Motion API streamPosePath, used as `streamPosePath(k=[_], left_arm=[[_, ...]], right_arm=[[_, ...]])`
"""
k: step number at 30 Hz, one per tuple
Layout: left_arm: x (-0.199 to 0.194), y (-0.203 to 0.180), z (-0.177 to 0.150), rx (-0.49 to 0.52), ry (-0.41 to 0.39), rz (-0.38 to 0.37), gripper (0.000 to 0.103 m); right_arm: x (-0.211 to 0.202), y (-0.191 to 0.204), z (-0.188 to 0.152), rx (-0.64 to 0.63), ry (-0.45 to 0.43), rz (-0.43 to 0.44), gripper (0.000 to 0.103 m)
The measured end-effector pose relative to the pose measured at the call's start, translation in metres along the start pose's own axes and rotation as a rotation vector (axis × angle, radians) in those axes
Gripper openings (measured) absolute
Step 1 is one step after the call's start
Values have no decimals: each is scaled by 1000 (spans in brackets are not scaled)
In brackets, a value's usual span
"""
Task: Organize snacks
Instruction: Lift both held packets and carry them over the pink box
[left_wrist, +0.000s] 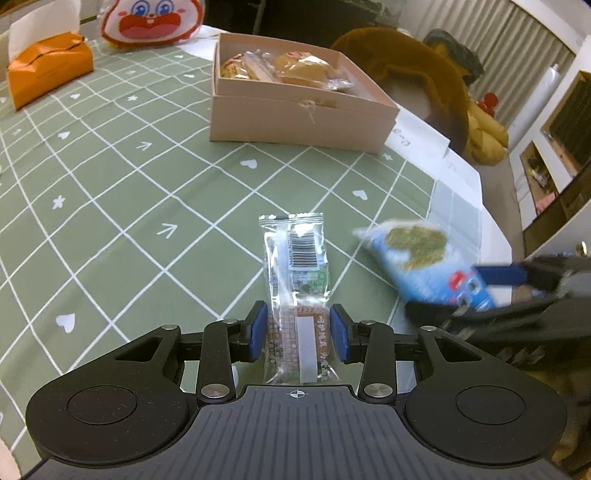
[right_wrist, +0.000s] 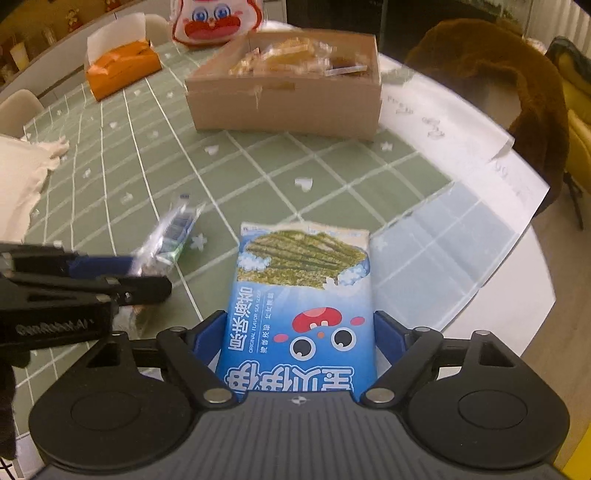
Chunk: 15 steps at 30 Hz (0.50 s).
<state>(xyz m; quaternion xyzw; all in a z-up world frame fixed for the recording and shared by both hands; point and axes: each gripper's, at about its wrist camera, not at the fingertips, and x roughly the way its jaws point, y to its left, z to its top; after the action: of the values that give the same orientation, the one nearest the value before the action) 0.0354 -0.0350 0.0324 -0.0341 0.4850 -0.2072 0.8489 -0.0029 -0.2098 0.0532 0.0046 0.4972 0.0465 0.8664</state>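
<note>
Green checked tablecloth (left_wrist: 110, 177) covers the table. From the left wrist, the left gripper (left_wrist: 298, 328) is clamped on a clear snack bar packet (left_wrist: 297, 280). A pink box (left_wrist: 295, 118) of snacks sits farther back. From the right wrist, the right gripper (right_wrist: 301, 341) is squeezing a blue seaweed snack bag (right_wrist: 303, 295) between its blue pads.

From my left camera the blue seaweed packet (left_wrist: 417, 258) smears with blur, and the right gripper (left_wrist: 517, 280) runs off the edge. The clear snack bar (right_wrist: 173, 232) blurs too (label unreadable); the box's (right_wrist: 284, 107) contents I can't sort.
</note>
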Motion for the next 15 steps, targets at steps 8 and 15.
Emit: streamPosePath(k=[8, 15], left_arm=[[-56, 1, 68, -41, -237, -57, 40], [-78, 2, 191, -21, -374, -78, 42]], right_arm=[[-79, -20, 84, -56, -244, 35, 84], [-102, -52, 211, 5, -343, 133, 84]])
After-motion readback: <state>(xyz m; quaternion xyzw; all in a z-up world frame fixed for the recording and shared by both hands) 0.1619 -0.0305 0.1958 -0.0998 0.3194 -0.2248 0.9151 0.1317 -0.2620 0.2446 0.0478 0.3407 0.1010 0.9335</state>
